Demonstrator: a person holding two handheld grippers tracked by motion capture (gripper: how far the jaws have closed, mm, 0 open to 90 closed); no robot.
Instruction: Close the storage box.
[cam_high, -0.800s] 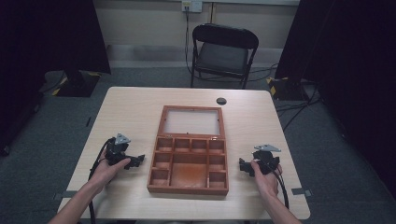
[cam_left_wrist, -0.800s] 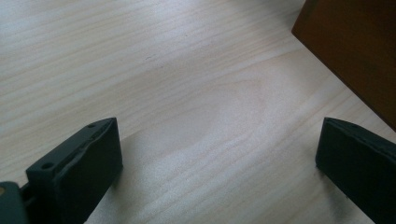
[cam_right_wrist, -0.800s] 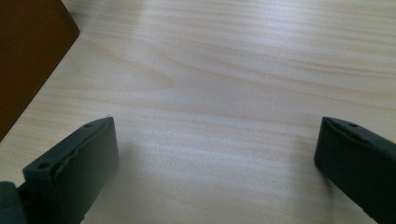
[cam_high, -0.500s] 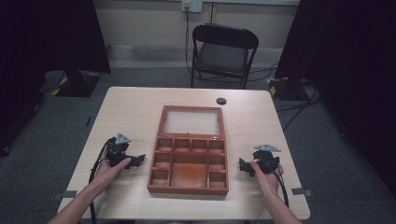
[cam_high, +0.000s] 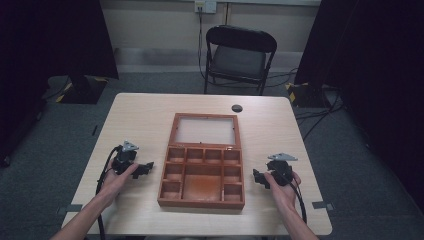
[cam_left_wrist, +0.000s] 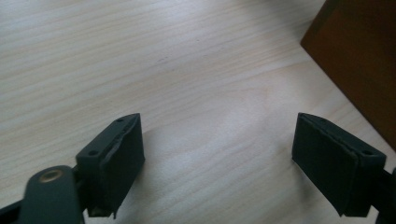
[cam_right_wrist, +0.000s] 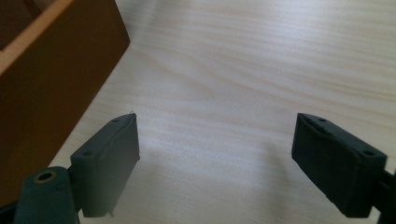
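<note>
Setting: a pale wooden worktop (cam_high: 150, 115) in a room with dark curtains, seen from the high view; a person's forearms come in from the near edge, each hand holding a claw.

Box: an open brown wooden box (cam_high: 202, 202) lies at the middle of the worktop, its lid (cam_high: 205, 130) folded flat toward the far side with a light panel framed in brown. The near half is split into small compartments along the far edge and both sides around one larger bay in the middle; all look bare from above.

Left claw: the left claw (cam_high: 142, 170) rests on the worktop just to the left of the box, apart from its wall and pointing toward it. In the left gripper view (cam_left_wrist: 219, 158) its two black jaws stand wide and released, with bare wood grain between them and a corner of the box (cam_left_wrist: 359, 60) at the upper right.

Right claw: the right claw (cam_high: 258, 178) sits on the worktop just to the right of the box, also turned toward it and not touching. In the right gripper view (cam_right_wrist: 217, 158) the jaws stand spread and released, gripping nothing, with the box's brown side wall (cam_right_wrist: 51, 93) rising at the left.

Hands: the left hand (cam_high: 117, 176) and the right hand (cam_high: 282, 186) each wrap the body of a claw, cables trailing back toward the person.

Background: a small dark round object (cam_high: 237, 108) lies near the far edge of the worktop; a black folding chair (cam_high: 240, 55) stands beyond it.
</note>
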